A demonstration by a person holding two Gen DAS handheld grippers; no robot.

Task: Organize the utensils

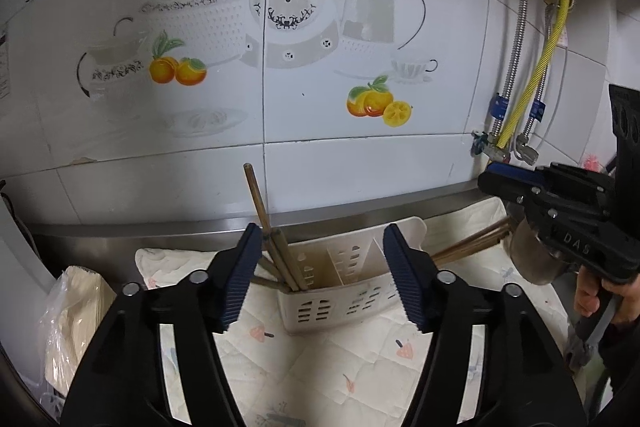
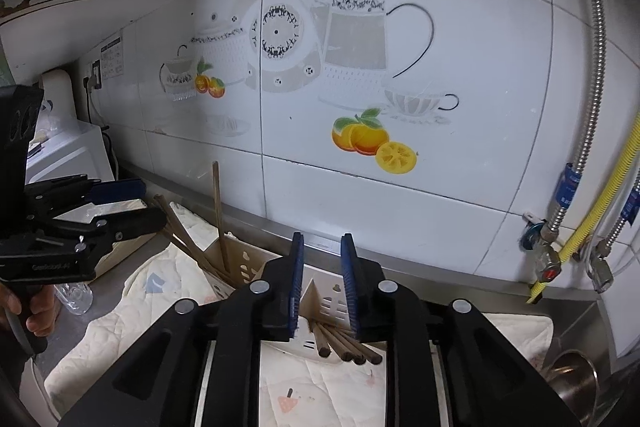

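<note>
A cream slotted utensil holder (image 1: 340, 303) (image 2: 248, 267) lies on a quilted cloth against the wall. Several brown chopsticks (image 1: 256, 199) (image 2: 218, 211) stand tilted in its left compartment. A second bundle of chopsticks (image 1: 472, 243) (image 2: 348, 345) lies sloping out of its right side. My left gripper (image 1: 322, 259) is open in front of the holder, its left pad close beside the tilted chopsticks but not pressing them. My right gripper (image 2: 323, 259) hangs over the lying bundle with a narrow gap between its pads and nothing in that gap. Each gripper shows at the edge of the other's view, the right gripper (image 1: 492, 183) and the left gripper (image 2: 140, 205).
The quilted cloth (image 1: 320, 359) covers a steel counter under a tiled wall. A metal cup (image 1: 532, 259) (image 2: 572, 375) sits at the right near hoses and valves (image 1: 504, 143). A plastic bag (image 1: 68, 307), a clear bottle (image 2: 76, 297) and a white appliance (image 2: 68, 155) stand at the left.
</note>
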